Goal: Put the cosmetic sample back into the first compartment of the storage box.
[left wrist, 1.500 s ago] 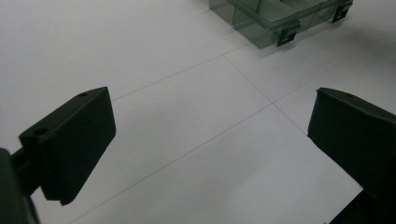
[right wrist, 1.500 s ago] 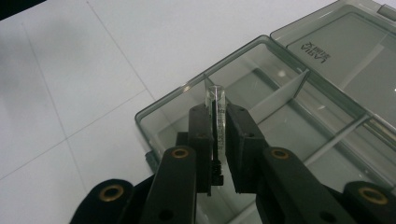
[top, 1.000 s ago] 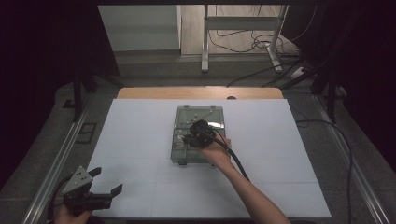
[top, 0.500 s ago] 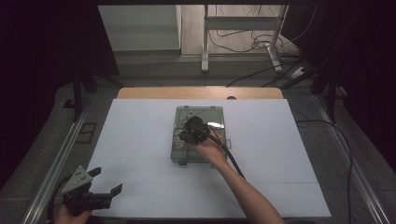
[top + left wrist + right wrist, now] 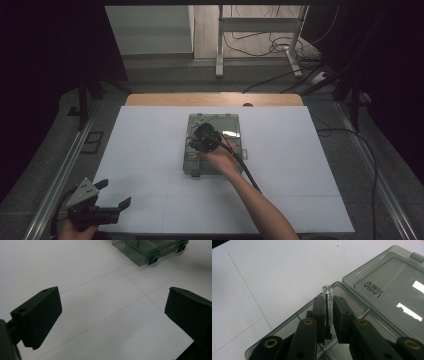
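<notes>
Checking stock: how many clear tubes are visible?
1: a clear plastic tube clamped in the right hand-held gripper over the open grey plastic box. More may be hidden inside.

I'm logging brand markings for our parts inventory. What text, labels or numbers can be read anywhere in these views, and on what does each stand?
"LARIA", embossed on the open lid of the grey plastic box; it appears upside down in the right gripper view.
Smaller characters beside that word on the lid: too blurred to read.
Fine print along the clear tube held in the right gripper: too small to read.
</notes>
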Available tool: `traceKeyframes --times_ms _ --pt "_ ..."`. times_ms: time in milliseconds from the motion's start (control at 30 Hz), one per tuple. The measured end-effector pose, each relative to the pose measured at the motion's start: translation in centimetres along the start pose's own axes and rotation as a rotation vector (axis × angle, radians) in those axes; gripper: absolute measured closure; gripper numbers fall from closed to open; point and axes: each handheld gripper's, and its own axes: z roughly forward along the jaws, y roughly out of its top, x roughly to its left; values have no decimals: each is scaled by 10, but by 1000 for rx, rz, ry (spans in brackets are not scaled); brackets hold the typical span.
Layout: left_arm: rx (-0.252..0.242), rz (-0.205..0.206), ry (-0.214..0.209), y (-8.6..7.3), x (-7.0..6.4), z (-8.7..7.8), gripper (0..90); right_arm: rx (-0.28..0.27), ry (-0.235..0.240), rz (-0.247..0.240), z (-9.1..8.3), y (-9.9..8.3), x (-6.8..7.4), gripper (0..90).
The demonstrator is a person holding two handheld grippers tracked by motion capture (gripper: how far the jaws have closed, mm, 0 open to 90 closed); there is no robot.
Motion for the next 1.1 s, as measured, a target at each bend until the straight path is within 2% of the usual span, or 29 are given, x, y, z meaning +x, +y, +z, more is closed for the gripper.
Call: traceKeyframes --times_ms 133,367,633,900,1100 --pt "-1 1 0 0 0 0 16 19 -12 -9 5 -2 0 799" --pt "1 5 0 0 0 0 16 26 -30 -24 2 -2 3 755" --pt "1 4 0 0 0 0 16 39 -2 -28 -3 -4 5 718" --pt "1 4 3 0 0 0 16 18 65 -6 -15 -9 6 639" --pt "2 2 1 0 -1 0 16 9 55 -19 -22 -13 8 591"
